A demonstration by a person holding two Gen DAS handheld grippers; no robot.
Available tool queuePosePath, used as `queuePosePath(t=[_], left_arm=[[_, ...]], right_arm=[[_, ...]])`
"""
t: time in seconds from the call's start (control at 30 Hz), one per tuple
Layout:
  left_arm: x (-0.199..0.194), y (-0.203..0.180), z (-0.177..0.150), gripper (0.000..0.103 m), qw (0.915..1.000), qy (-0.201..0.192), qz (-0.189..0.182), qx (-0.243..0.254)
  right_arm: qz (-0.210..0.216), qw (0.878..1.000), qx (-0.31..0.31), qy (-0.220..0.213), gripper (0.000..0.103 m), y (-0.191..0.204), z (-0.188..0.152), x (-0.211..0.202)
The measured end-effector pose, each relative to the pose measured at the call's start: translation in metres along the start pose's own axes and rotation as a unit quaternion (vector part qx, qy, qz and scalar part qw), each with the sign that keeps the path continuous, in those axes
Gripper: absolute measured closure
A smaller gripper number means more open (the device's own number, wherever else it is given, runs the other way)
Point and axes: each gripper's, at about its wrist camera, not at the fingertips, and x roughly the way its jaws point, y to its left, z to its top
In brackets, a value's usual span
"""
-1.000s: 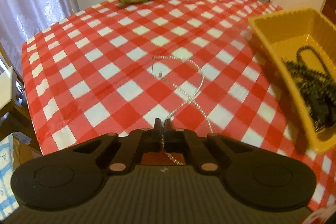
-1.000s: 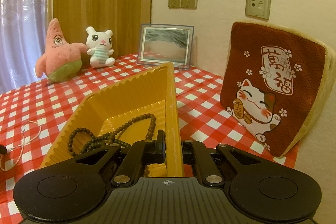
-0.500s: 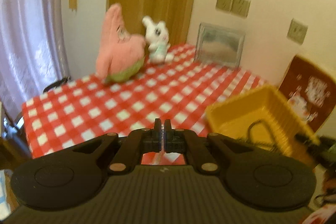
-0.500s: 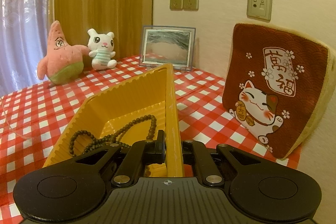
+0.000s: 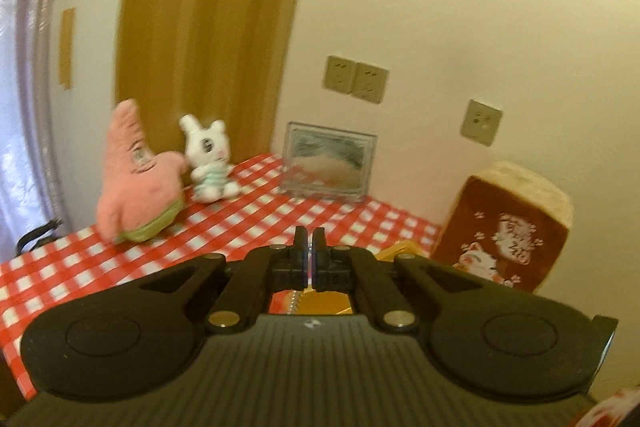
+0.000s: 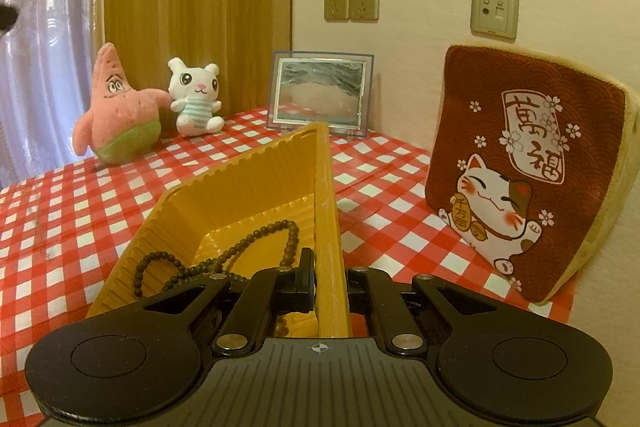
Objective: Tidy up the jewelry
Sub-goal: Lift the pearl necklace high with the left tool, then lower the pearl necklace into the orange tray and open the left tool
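My left gripper [image 5: 310, 241] is shut high above the table, and a thin silver bead chain [image 5: 294, 301] hangs from its pinched jaws. Below it only slivers of the yellow tray [image 5: 402, 250] show. In the right wrist view the yellow ribbed tray [image 6: 248, 187] sits on the checked cloth with a dark bead necklace [image 6: 240, 255] coiled inside. My right gripper [image 6: 328, 273] is shut on the tray's near right wall, one finger inside and the other outside. Most of the silver chain is hidden under the left gripper's body.
A pink star plush [image 6: 116, 123] and a white bunny plush [image 6: 196, 99] stand at the back left. A framed picture [image 6: 320, 91] leans on the wall. A brown lucky-cat cushion [image 6: 524, 171] stands right of the tray. The table's edge [image 5: 16, 351] drops off at left.
My left gripper has risen with the silver chain, lifting it off the cloth, and its view has tipped up toward the wall. The right gripper and tray have stayed still.
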Motion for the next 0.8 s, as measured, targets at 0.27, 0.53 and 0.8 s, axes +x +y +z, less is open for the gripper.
queuePosePath(t=[0.27, 0.53, 0.8], left_arm=[[0.044, -0.032, 0.009, 0.103, 0.9994, 0.011, -0.033, 0.002], [0.100, -0.059, 0.005, 0.103, 0.9970, 0.043, -0.064, 0.000], [0.118, -0.079, -0.029, 0.101, 0.9894, 0.094, -0.109, -0.017]], right_arm=[[0.000, 1.000, 0.000, 0.000, 0.097, 0.000, 0.000, 0.000], [0.000, 1.000, 0.001, 0.000, 0.097, 0.001, -0.001, 0.000], [0.001, 1.000, 0.006, 0.000, 0.097, 0.002, -0.002, -0.001]])
